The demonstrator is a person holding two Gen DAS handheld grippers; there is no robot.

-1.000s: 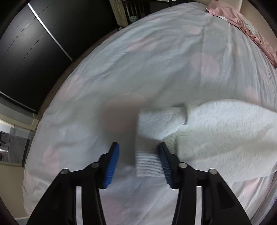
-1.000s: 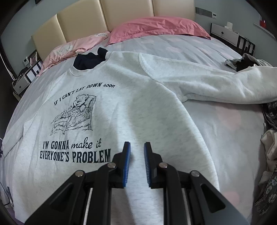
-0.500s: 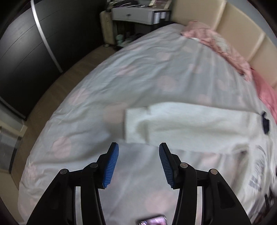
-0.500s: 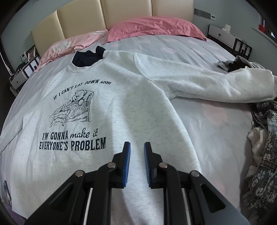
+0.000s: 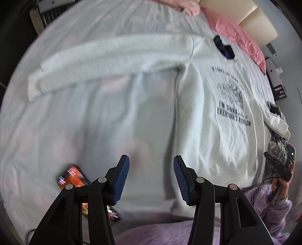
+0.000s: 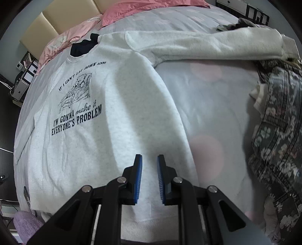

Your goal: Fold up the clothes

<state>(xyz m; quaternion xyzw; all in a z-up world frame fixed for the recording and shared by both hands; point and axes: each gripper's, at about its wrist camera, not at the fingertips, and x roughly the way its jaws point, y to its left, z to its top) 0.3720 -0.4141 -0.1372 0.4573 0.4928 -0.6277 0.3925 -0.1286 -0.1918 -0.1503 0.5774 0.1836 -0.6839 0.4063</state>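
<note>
A light grey sweatshirt [image 6: 117, 105] with black print lies face up and spread flat on the bed, both sleeves stretched out sideways. It also shows in the left wrist view [image 5: 211, 120], its left sleeve [image 5: 105, 56] lying straight across the sheet. My left gripper [image 5: 151, 179] is open and empty, above the sheet beside the sweatshirt's lower left side edge. My right gripper [image 6: 149, 179] has its jaws a small gap apart with nothing between them, over the sweatshirt's lower right part near the hem.
The bed sheet [image 5: 79, 122] is pale with pink dots. A phone [image 5: 72, 179] lies on it near my left gripper. A floral garment pile [image 6: 277, 132] lies at the right edge. Pink pillows [image 6: 135, 11] and a headboard [image 6: 62, 17] are at the far end.
My left gripper has let go of the sleeve cuff and pulled back and to the right, toward the sweatshirt's lower side. My right gripper has shifted slightly right over the hem area.
</note>
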